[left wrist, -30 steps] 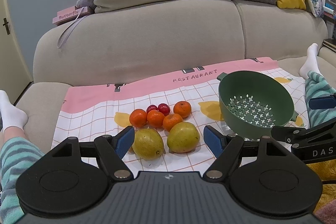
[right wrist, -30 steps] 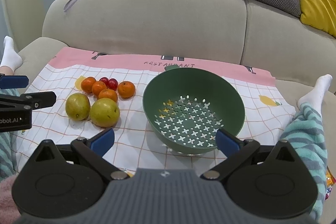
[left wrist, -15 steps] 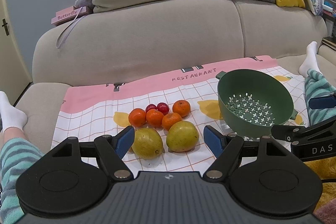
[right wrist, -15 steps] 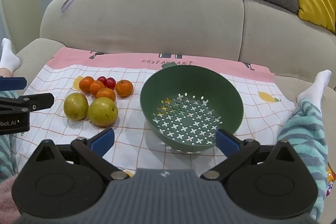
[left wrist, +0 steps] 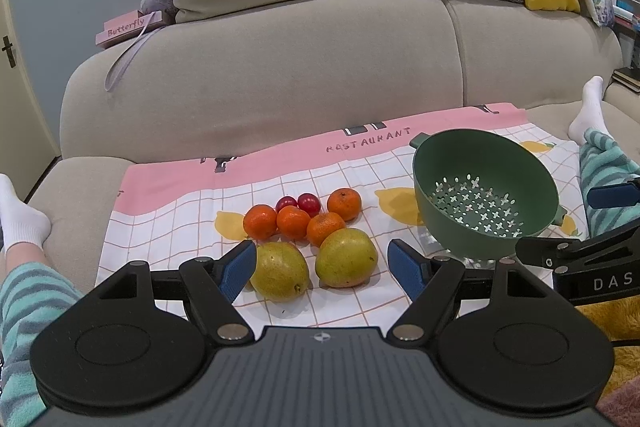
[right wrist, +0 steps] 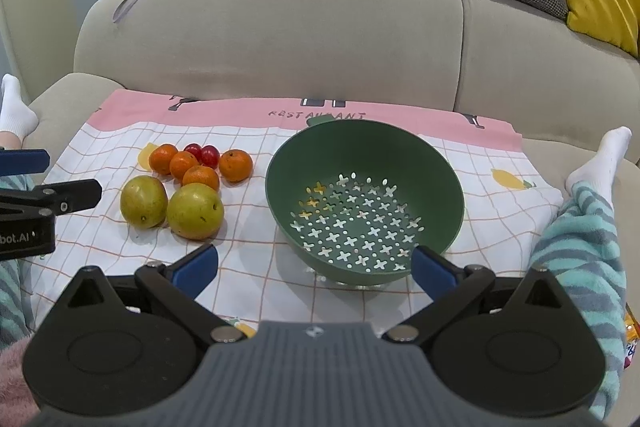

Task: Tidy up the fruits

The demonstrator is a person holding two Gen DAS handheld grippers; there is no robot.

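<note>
Left wrist view: the left gripper (left wrist: pixel 322 263) is hovering wide open and empty before two pears (left wrist: pixel 346 257), with four tangerines (left wrist: pixel 344 203) and two red fruits (left wrist: pixel 309 203) lying just behind on the checked cloth (left wrist: pixel 168 203). Right wrist view: the right gripper (right wrist: pixel 314 267), likewise spread and holding nothing, is facing the green colander (right wrist: pixel 440 183), showing its whole perforated floor, which the other view is partly hiding.

Four tangerines (left wrist: pixel 293 222), two pears (left wrist: pixel 346 257), two cherries (left wrist: pixel 309 203), one colander (left wrist: pixel 485 198).
</note>
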